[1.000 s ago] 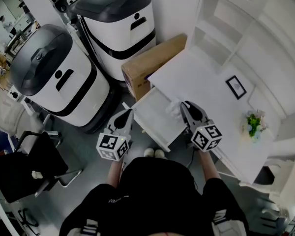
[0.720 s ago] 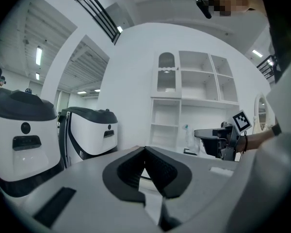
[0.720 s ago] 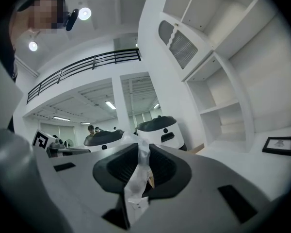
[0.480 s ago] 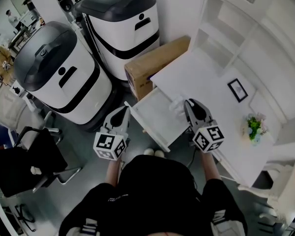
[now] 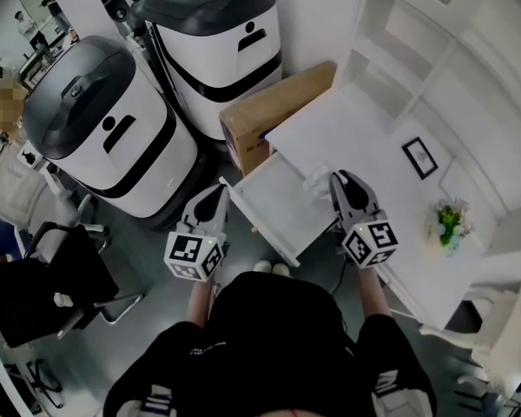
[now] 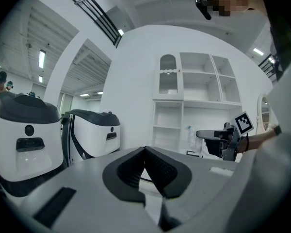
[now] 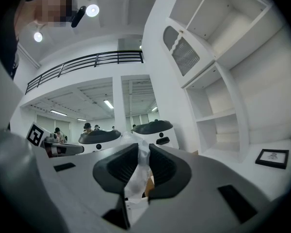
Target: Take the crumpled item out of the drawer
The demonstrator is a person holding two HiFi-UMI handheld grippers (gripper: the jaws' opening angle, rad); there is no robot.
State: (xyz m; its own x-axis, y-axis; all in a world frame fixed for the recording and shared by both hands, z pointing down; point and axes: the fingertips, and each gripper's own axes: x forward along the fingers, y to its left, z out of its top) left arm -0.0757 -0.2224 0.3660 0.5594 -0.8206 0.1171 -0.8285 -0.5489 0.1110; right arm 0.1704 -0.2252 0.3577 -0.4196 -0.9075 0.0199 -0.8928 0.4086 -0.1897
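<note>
The crumpled item (image 5: 316,181) is a wad of thin clear-white plastic. My right gripper (image 5: 337,181) is shut on it and holds it up over the far right corner of the open white drawer (image 5: 273,215). In the right gripper view the plastic (image 7: 137,174) is pinched between the dark pads (image 7: 117,165) and hangs below them. My left gripper (image 5: 215,200) hovers left of the drawer front with its jaws together and nothing in them. The left gripper view shows the right gripper (image 6: 222,139) with the plastic (image 6: 192,138) in front of the shelves.
Two large white-and-black machines (image 5: 113,137) stand to the left, with a cardboard box (image 5: 269,115) against the white desk (image 5: 356,133). A small picture frame (image 5: 418,157) and flowers (image 5: 449,220) sit on the desk. A black chair (image 5: 43,294) stands at lower left. White shelves (image 5: 399,50) rise behind.
My right gripper, still holding the plastic, has shifted slightly up and away from the drawer. The left gripper has barely moved.
</note>
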